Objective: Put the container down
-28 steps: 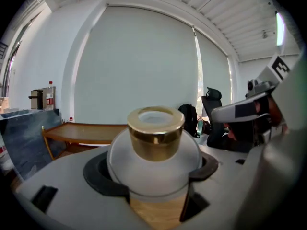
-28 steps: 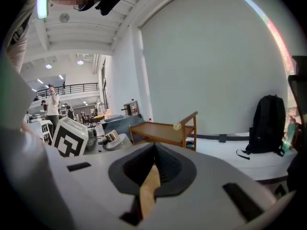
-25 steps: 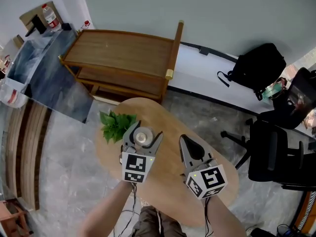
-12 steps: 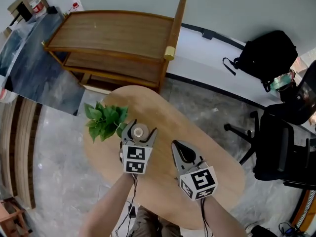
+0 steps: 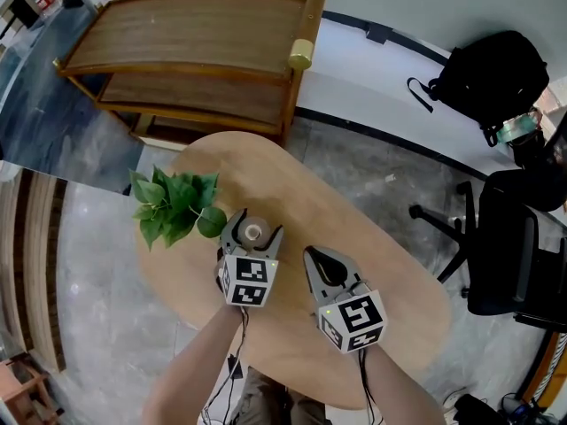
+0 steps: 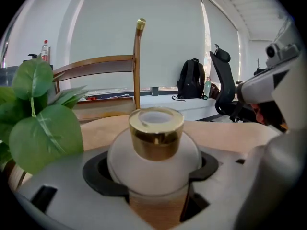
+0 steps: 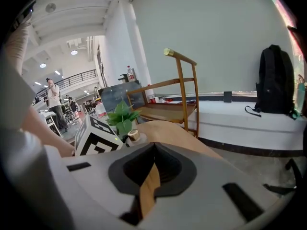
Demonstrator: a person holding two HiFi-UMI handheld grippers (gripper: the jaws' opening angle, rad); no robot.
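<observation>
A small round white container (image 6: 154, 157) with a gold collar sits between the jaws of my left gripper (image 5: 252, 231), which is shut on it over the oval wooden table (image 5: 372, 264). From the head view the container (image 5: 254, 232) shows its gold top between the grey jaws. It also appears small in the right gripper view as the container (image 7: 133, 136), left of centre. My right gripper (image 5: 324, 262) hovers beside the left one, jaws closed together with nothing between them.
A green leafy plant (image 5: 173, 204) stands on the table just left of the left gripper. A wooden cart (image 5: 186, 56) is beyond the table. Black office chairs (image 5: 514, 255) and a black backpack (image 5: 492, 73) are to the right.
The view has shifted; both grippers sit a little lower over the table, and the left one still holds the container beside the plant.
</observation>
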